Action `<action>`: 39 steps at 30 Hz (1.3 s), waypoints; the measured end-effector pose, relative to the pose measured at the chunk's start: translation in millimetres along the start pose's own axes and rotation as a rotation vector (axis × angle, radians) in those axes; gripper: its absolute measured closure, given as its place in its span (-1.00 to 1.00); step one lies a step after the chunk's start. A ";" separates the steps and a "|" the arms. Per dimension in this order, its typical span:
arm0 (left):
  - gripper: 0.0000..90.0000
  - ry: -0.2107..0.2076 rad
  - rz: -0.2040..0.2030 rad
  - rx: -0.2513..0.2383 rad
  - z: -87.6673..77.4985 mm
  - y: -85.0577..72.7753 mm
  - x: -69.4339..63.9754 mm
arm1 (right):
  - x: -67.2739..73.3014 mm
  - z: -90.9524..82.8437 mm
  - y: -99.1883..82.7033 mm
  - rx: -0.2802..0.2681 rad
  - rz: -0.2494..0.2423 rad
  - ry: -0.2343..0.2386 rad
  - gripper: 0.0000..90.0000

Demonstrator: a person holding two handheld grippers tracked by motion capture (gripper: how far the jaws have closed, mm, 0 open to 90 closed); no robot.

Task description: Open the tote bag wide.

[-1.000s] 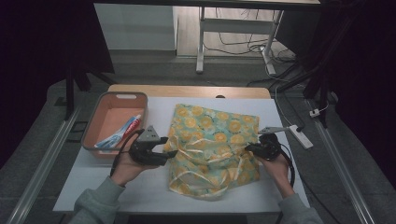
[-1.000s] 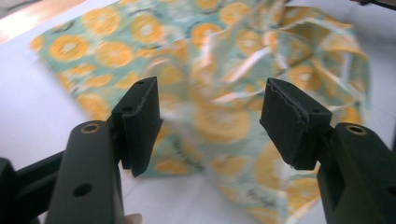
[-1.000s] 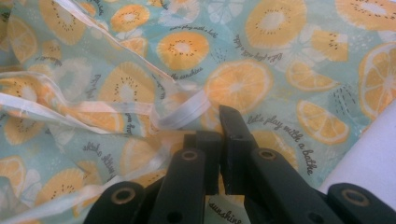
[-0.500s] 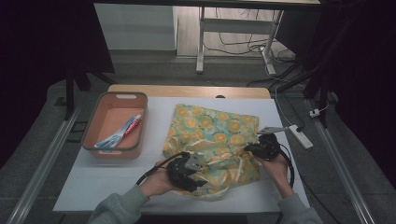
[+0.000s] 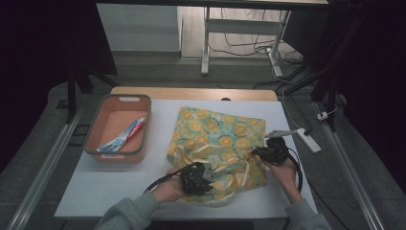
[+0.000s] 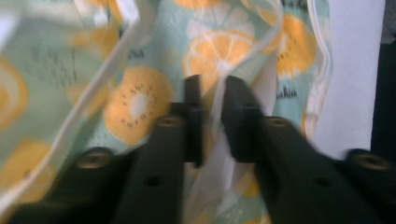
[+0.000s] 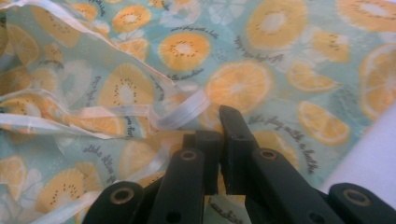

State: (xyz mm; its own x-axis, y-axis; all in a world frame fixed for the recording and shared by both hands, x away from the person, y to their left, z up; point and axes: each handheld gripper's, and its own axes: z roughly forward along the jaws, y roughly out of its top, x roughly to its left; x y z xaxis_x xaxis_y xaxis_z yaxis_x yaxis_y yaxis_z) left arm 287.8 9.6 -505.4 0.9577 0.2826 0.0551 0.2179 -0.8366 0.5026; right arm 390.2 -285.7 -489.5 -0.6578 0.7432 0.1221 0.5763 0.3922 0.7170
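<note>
Your left gripper [image 6: 212, 100] has just closed on the citrus-print cloth's [image 5: 218, 139] near edge; the right gripper [image 7: 219, 135] pinches its right edge, so the fabric stretches between them.

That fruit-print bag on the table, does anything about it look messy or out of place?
Slightly. The fruit-print bag lies askew and rumpled, its near edge bunched, white straps loose across it. The left gripper and right gripper each pinch a fold. The toothpaste tube lies tidily in its orange tray.

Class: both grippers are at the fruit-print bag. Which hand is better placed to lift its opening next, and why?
Probably the left. The left gripper has just closed on the white-edged rim of the bag at its near edge; the right gripper pinches the right side.
</note>
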 end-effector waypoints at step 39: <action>0.97 -0.067 -0.030 -0.223 -70.6 -49.1 -12.5 | 121.8 -4.8 48.9 0.065 -0.351 0.211 -0.60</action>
State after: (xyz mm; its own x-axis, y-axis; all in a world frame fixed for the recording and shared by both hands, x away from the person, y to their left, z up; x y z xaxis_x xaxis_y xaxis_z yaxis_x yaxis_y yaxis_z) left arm 251.9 80.2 -469.8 0.9634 0.2676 -0.0158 0.2062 -0.7020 0.6816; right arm 335.9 -178.6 -436.3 -0.9008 0.4337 0.0205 0.3244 0.6407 0.6959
